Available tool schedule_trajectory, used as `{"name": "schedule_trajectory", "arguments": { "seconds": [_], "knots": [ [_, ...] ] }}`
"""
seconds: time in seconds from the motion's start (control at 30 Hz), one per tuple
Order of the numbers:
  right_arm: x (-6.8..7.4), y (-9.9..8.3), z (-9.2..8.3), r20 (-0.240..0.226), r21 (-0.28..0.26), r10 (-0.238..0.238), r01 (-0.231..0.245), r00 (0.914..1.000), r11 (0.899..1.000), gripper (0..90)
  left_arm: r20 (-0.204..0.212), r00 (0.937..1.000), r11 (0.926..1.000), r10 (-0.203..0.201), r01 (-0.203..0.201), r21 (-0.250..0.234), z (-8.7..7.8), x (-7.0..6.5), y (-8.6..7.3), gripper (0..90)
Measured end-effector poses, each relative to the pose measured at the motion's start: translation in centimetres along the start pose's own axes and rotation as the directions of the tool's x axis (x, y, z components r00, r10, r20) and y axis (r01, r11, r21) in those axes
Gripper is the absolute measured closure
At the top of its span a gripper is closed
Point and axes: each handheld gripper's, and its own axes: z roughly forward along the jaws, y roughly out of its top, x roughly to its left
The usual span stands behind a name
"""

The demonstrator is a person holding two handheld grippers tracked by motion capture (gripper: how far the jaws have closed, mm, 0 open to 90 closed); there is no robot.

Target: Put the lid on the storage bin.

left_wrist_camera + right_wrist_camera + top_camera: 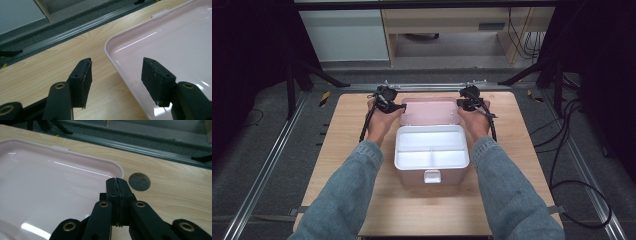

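Fingers (111, 195) on my right gripper (117, 187) pressed together, empty (beside the lid (50, 185)); left fingers (81, 80) gape astride its rim.

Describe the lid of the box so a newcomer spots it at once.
On the wooden table stands a pink box with a white divided inside. Behind it lies its lid, flat, pale pink and glossy, between the left gripper and right gripper.
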Motion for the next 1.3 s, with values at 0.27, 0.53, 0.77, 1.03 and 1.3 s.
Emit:
{"name": "schedule_trajectory", "arguments": {
  "seconds": [0.27,0.53,0.77,1.03,1.3],
  "knots": [
    [-0.1,-0.2,0.3,-0.017,0.009,0.023,-0.023,0.9996,1.000,72.6,-0.011,0.9998,0.9997,-0.018,0.018,0.015,0.7,0.1,-0.1,42.9],
    [-0.1,-0.3,0.4,-0.008,0.014,0.034,-0.033,0.9994,0.999,68.3,0.006,0.9981,0.9969,-0.061,0.061,0.049,1.9,0.2,-0.4,57.7],
    [-0.1,-0.5,0.4,-0.009,0.023,0.034,-0.034,0.9994,0.999,63.0,0.021,0.9971,0.9924,-0.073,0.070,0.101,2.0,-0.2,0.2,71.1],
    [-0.1,-0.7,1.2,-0.003,0.046,0.058,-0.058,0.9983,0.997,57.3,0.016,0.9964,0.9928,-0.084,0.082,0.087,1.7,-0.9,1.0,76.6],
    [-0.3,-0.7,1.0,0.001,0.038,0.113,-0.113,0.9936,0.993,67.7,0.003,0.9954,0.9936,-0.096,0.096,0.059,1.1,-1.1,1.3,79.0]
  ]
}}
